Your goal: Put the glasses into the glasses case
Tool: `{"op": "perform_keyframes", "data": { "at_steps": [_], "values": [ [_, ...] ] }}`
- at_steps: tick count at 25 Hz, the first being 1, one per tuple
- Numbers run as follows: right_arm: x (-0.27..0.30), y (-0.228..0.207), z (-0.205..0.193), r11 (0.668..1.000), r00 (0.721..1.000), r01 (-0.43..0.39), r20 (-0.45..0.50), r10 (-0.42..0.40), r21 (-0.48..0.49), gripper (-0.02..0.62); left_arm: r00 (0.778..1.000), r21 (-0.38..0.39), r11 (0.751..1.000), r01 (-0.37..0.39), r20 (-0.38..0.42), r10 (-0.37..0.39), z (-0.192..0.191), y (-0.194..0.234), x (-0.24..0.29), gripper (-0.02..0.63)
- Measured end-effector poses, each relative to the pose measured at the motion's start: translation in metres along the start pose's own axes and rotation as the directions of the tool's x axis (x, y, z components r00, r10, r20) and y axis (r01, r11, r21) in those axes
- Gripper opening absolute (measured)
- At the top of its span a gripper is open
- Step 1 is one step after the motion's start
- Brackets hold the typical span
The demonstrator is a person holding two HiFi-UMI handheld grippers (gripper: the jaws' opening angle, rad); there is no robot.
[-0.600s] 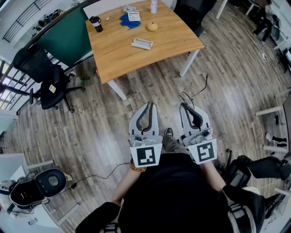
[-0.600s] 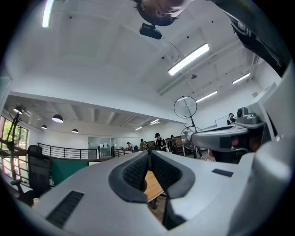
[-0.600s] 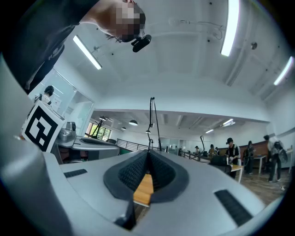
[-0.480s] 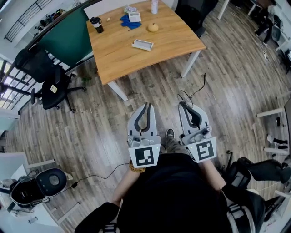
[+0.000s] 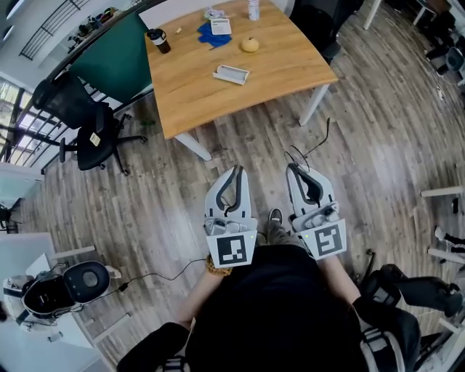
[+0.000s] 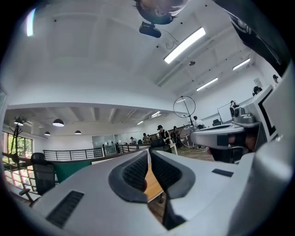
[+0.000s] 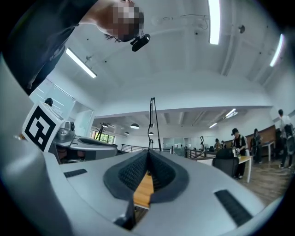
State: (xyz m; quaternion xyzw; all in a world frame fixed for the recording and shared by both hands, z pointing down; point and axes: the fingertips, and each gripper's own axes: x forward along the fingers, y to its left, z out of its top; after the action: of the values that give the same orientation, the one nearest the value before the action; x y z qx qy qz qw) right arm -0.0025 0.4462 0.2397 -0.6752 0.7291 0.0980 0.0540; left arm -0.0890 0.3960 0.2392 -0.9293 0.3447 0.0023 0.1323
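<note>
In the head view a wooden table (image 5: 240,80) stands well ahead of me. On it lies a pale oblong case (image 5: 230,73), beyond it a blue cloth (image 5: 213,33) with a small white item on top. The glasses are too small to make out. My left gripper (image 5: 236,169) and right gripper (image 5: 292,168) are side by side close to my body over the floor, far from the table. Both point towards the table with jaws shut and empty. The left gripper view shows the left gripper (image 6: 149,152) with tips together. In the right gripper view the right gripper (image 7: 148,152) looks the same.
The table also carries a yellow round object (image 5: 250,44), a dark cup (image 5: 159,40) and a bottle (image 5: 253,9). A black office chair (image 5: 94,134) and a green panel (image 5: 109,62) stand to the left. A round device (image 5: 69,287) and a cable (image 5: 156,276) lie on the plank floor.
The table and floor have slid slightly to the right in the head view. Both grippers keep the same pose, shut, in front of my body.
</note>
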Motion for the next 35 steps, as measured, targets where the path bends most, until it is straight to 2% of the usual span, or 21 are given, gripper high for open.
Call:
{"op": "perform_keyframes", "data": {
  "at_steps": [6,9,11,16,22,26,35],
  "values": [
    [0.001,-0.028,-0.012,0.998,0.998,-0.058,0.011,0.058,0.029,0.014,0.999,0.027,0.999,-0.016,-0.047,0.017,-0.009,-0.024,0.027,0.040],
    [0.001,-0.041,-0.018,0.996,0.996,-0.090,0.002,0.090,0.028,0.012,0.997,0.000,0.999,-0.047,-0.062,0.047,-0.012,-0.030,0.036,0.040],
    [0.004,-0.048,-0.017,0.994,0.994,-0.105,0.005,0.105,0.022,0.014,0.997,0.013,0.998,-0.054,-0.060,0.055,-0.008,-0.031,0.041,0.040],
    [-0.001,-0.059,-0.012,0.995,0.996,-0.092,0.016,0.092,0.032,0.014,0.995,-0.034,0.997,-0.076,-0.062,0.074,-0.005,-0.036,0.045,0.040],
    [-0.009,-0.064,-0.016,0.996,0.997,-0.076,-0.007,0.077,0.047,0.014,0.998,-0.027,0.999,-0.036,-0.048,0.035,-0.004,-0.048,0.058,0.040],
    [-0.007,-0.071,-0.021,0.996,0.997,-0.069,-0.042,0.071,0.051,0.014,0.998,-0.071,0.997,-0.021,-0.052,0.017,-0.011,-0.054,0.072,0.040],
    [0.033,-0.097,-0.047,0.998,0.993,-0.066,-0.101,0.066,0.005,0.014,0.999,-0.096,0.995,0.036,-0.028,-0.039,-0.032,-0.043,0.124,0.040]
  ]
}}
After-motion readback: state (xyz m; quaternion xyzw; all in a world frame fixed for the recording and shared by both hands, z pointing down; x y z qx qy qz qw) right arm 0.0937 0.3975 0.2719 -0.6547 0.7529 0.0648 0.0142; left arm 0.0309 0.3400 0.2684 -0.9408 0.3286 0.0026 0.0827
